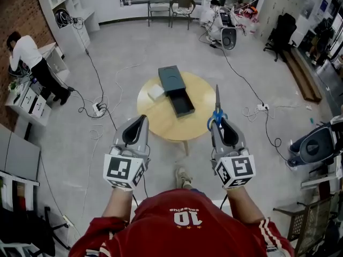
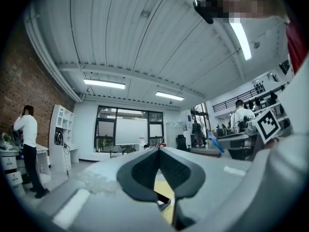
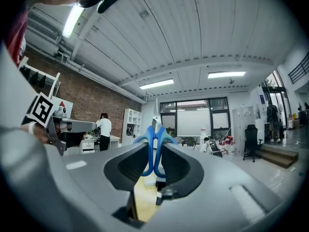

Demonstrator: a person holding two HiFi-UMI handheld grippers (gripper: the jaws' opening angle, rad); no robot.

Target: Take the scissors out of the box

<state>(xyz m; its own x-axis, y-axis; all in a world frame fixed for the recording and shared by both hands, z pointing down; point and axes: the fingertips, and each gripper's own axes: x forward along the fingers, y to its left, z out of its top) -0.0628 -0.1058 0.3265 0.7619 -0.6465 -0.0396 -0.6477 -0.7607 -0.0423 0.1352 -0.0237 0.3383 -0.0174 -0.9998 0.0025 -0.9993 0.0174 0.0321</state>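
The scissors have blue handles and a thin blade that points away from me. My right gripper is shut on the handles and holds them level in the air, over the near right edge of the round wooden table. In the right gripper view the blue handles are pinched between the dark pads. On the table lies the dark grey box with its drawer pulled out toward me. My left gripper is shut with nothing in it; its pads meet at the tips.
A small white thing lies on the table next to the box. Cables and a power strip run over the grey floor. A person stands at desks on the left. A grey machine stands at the right.
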